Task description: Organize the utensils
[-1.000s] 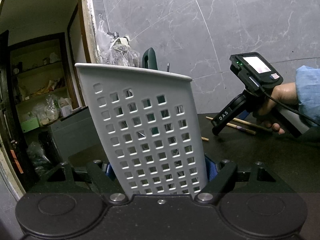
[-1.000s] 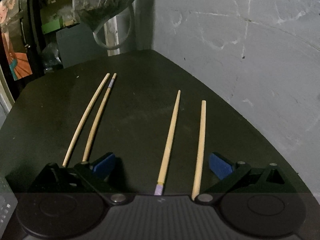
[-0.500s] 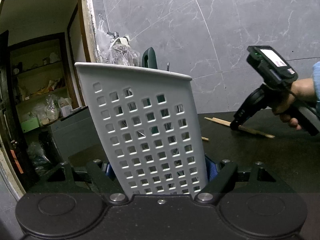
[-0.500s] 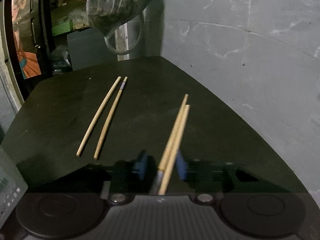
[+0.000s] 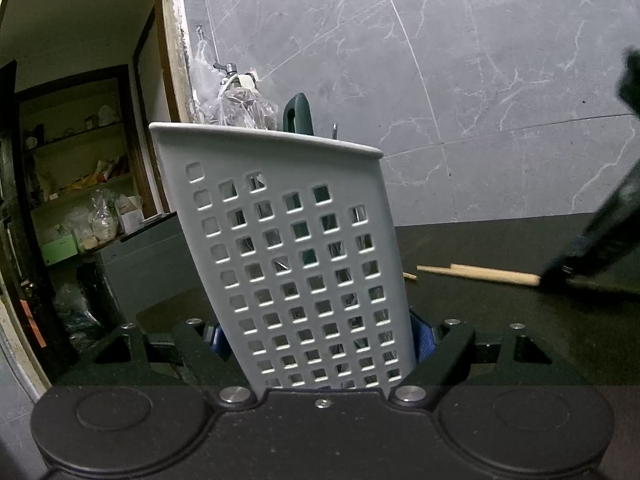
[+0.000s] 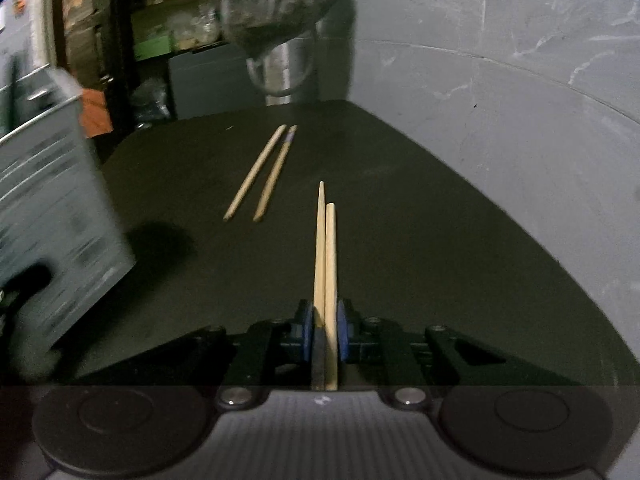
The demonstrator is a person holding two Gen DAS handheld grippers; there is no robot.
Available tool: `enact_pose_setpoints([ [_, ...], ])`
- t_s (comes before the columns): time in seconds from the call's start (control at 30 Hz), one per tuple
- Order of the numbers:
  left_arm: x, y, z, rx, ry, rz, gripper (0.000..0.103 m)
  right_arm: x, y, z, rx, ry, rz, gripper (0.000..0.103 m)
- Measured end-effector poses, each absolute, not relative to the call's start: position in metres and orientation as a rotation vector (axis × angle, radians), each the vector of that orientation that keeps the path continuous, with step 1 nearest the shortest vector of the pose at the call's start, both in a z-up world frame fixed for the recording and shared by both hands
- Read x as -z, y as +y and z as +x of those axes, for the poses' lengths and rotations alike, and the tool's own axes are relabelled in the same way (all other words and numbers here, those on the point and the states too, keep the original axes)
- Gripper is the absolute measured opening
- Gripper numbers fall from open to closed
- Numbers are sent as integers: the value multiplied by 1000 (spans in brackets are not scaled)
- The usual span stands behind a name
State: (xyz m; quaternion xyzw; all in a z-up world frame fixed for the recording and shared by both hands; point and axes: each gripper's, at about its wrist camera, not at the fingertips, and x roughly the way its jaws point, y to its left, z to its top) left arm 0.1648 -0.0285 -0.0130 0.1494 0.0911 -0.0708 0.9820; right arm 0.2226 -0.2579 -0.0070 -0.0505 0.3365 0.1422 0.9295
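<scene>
My left gripper (image 5: 320,338) is shut on a white perforated utensil holder (image 5: 292,248) and holds it tilted on the black table; a dark green handle (image 5: 298,114) and a metal tip stick out of its top. My right gripper (image 6: 325,330) is shut on two wooden chopsticks (image 6: 325,264) that point forward, lifted off the table. Two more chopsticks (image 6: 268,174) lie side by side further along the table. In the left wrist view, chopsticks (image 5: 476,273) lie on the table right of the holder, and the right gripper's dark body (image 5: 600,236) is blurred at the right edge.
The black table (image 6: 420,220) narrows to a corner against the grey marble wall (image 5: 460,80). A plastic bag (image 6: 280,4) hangs from a tap at the corner. The holder shows blurred at the left of the right wrist view (image 6: 52,216). An open doorway with shelves lies left.
My right gripper closed on the two nearer chopsticks, pressing them together, and lifted them while swinging toward the holder. My left gripper has held the holder still.
</scene>
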Motion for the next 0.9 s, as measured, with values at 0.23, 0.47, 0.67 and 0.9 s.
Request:
enact_pose_setpoints([
  [0.23, 15, -30, 166, 140, 187, 303, 82, 4, -244, 171, -373, 715, -129, 15],
  [0.47, 15, -31, 166, 140, 188, 304, 83, 2, -236, 173, -436, 721, -63, 35],
  [0.67, 15, -31, 166, 143, 190, 304, 83, -2, -250, 184, -393, 697, -5, 37],
  [0.9, 15, -31, 167, 142, 192, 306, 83, 3, -252, 192, -386, 705, -16, 37],
])
